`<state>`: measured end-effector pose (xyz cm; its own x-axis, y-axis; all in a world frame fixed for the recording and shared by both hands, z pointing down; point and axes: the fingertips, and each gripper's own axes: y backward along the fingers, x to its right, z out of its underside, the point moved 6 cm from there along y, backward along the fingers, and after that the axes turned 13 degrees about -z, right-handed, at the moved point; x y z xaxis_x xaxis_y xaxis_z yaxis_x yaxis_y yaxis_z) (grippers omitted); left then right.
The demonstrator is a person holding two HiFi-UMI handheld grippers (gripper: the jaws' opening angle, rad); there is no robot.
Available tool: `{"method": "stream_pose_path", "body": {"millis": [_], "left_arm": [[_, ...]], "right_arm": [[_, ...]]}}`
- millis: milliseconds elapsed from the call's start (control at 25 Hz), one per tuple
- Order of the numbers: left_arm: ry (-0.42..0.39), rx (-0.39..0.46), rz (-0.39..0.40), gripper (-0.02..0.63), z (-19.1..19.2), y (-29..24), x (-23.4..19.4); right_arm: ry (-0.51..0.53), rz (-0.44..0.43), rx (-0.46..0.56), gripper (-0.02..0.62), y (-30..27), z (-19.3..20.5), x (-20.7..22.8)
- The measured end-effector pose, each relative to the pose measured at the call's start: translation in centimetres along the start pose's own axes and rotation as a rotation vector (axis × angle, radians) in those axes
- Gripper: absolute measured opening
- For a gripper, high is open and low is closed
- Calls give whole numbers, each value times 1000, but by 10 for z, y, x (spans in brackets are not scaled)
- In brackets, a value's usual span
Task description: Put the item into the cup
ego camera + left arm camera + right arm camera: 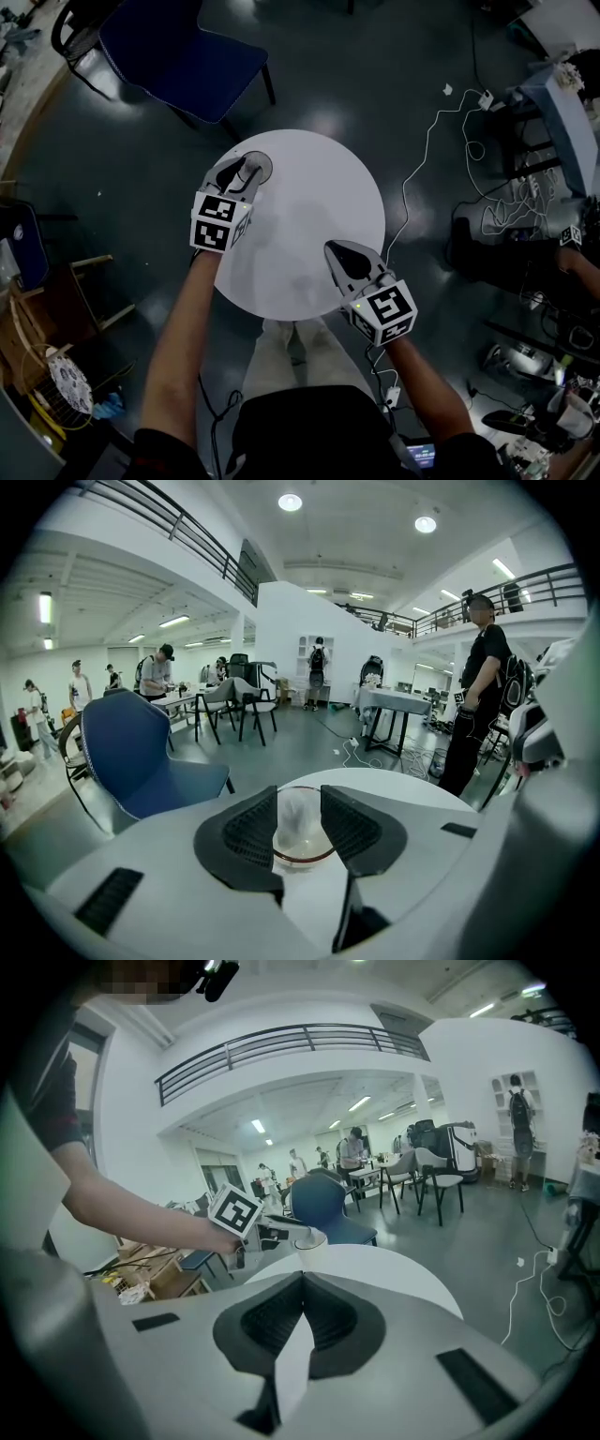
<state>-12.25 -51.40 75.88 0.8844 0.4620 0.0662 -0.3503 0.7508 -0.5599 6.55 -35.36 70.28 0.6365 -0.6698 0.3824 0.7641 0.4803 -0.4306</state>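
one pale item [298, 816] sits in the one cup [302, 853], at 10 o'clock on the one round white table [309, 206]. left gripper [300, 797] released, jaws apart, cup seen between them. right gripper [300, 1281] clenched on nothing, at 5 o'clock. dark grey floor [141, 178]; one blue chair [178, 52] at 11 o'clock.

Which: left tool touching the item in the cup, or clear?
Cannot tell. Left gripper view: item stands in the cup between the parted jaws of the left tool, its sides hidden behind them.

Round white table [314, 211] w/ cup [263, 167] nr far-left edge.
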Motion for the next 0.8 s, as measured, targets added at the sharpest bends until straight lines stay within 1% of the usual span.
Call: {"method": "stream_pose_path", "body": {"millis": [120, 280, 480, 640, 800], "left_arm": [[4, 4, 3, 156, -2, 1, -1], [0, 8, 5, 156, -3, 7, -3], [-9, 12, 20, 149, -6, 17, -2], [-25, 24, 21, 87, -12, 29, -3], [-31, 39, 17, 55, -17, 43, 0]], "right_arm": [[-4, 0, 0, 17, 0, -2, -2], [0, 6, -10, 17, 0, 0, -8], [11, 9, 4, 17, 3, -3, -13], [21, 9, 4, 17, 6, -6, -20], [50, 0, 0, 17, 9, -15, -27]]}}
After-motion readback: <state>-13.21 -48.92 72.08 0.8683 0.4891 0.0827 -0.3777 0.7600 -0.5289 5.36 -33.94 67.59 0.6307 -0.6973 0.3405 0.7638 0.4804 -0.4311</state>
